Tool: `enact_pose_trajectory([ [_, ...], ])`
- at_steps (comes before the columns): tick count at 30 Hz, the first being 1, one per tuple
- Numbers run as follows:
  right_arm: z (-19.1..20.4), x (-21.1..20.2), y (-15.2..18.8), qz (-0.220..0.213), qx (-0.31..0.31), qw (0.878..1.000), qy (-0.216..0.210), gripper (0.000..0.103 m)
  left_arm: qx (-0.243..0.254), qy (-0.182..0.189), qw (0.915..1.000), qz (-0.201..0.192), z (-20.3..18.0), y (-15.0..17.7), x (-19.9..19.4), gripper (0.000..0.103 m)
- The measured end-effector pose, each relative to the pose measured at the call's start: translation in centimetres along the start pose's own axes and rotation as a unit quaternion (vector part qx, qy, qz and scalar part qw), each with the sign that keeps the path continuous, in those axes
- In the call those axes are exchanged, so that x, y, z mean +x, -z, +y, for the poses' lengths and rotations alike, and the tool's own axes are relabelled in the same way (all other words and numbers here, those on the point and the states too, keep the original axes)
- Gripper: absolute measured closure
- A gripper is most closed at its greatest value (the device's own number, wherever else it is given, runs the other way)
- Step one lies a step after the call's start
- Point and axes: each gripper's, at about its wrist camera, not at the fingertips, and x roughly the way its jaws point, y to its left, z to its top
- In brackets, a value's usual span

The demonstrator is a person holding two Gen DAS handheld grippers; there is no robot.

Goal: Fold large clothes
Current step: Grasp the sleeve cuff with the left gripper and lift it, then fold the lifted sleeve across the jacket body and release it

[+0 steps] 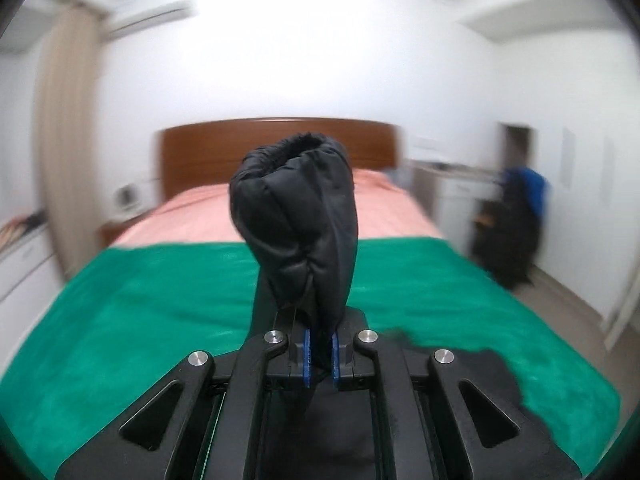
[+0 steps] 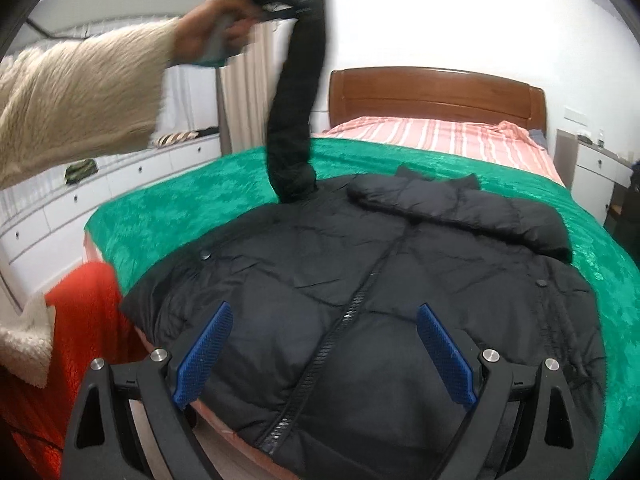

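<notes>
A black puffer jacket (image 2: 380,280) lies front up, zipped, on the green blanket (image 2: 180,200) of the bed. Its left sleeve (image 2: 296,120) is lifted high above the bed. My left gripper (image 1: 319,356) is shut on that sleeve, whose cuff end (image 1: 294,216) bulges up beyond the blue pads. In the right wrist view a hand (image 2: 216,36) in a cream fuzzy sleeve holds that gripper up at the top left. My right gripper (image 2: 324,352) hovers open over the jacket's lower front, nothing between its blue pads (image 2: 204,356). The right sleeve lies folded across the chest (image 2: 500,216).
The bed has a wooden headboard (image 2: 436,92) and a pink striped sheet (image 2: 440,132). White drawer units (image 2: 80,208) run along the left wall. An orange blanket (image 2: 80,320) hangs at the near left. A nightstand (image 2: 592,176) stands at the right. A blurred person (image 1: 516,208) is by the far wall.
</notes>
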Motion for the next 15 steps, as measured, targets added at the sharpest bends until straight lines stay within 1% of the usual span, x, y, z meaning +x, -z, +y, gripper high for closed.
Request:
enact_pose_trajectory([
  [1, -0.4, -0.2, 0.0, -0.002, 0.005, 1.0, 0.002, 0.01, 0.02, 0.015, 0.9997, 0.007, -2.8, 0.4, 1.5, 0.094],
  [2, -0.8, -0.3, 0.0, -0.003, 0.01, 1.0, 0.004, 0.01, 0.043, 0.032, 0.9983, 0.022, -5.9, 1.3, 3.3, 0.086],
  [3, -1.0, -0.4, 0.0, -0.003, 0.013, 1.0, 0.004, 0.01, 0.068, 0.053, 0.995, 0.05, -9.3, 2.9, 5.5, 0.077],
  [4, -1.2, -0.6, 0.0, -0.004, 0.017, 1.0, 0.006, 0.01, 0.084, 0.067, 0.9912, 0.077, -11.5, 4.5, 7.1, 0.039],
  [5, -1.5, -0.8, 0.1, -0.005, 0.02, 1.0, 0.007, 0.01, 0.101, 0.076, 0.9855, 0.114, -13.9, 6.6, 9.0, 0.009],
  [6, -1.8, -1.0, 0.1, -0.007, 0.022, 1.0, 0.009, 0.01, 0.122, 0.078, 0.9792, 0.143, -16.1, 9.4, 10.3, 0.006],
  [7, -2.0, -1.1, 0.0, -0.008, 0.025, 1.0, 0.011, 0.01, 0.139, 0.082, 0.975, 0.153, -17.2, 11.4, 10.7, 0.007],
  [8, -2.3, -1.4, 0.0, -0.011, 0.028, 0.999, 0.013, 0.01, 0.163, 0.086, 0.9688, 0.166, -18.5, 13.7, 10.7, 0.007],
  [9, -2.6, -1.7, 0.0, -0.015, 0.032, 0.999, 0.014, 0.01, 0.188, 0.084, 0.9619, 0.18, -19.2, 15.9, 10.9, 0.007],
  [11, -3.1, -1.9, 0.0, -0.021, 0.036, 0.999, 0.015, 0.01, 0.209, 0.073, 0.9547, 0.199, -19.0, 18.3, 11.0, 0.007],
  [13, -3.4, -1.9, -0.2, -0.022, 0.038, 0.999, 0.015, 0.01, 0.2, 0.064, 0.9538, 0.215, -17.6, 19.9, 9.1, 0.007],
  [15, -3.7, -1.7, -0.2, -0.021, 0.042, 0.999, 0.012, 0.01, 0.177, 0.052, 0.9564, 0.227, -14.7, 20.6, 7.7, 0.007],
])
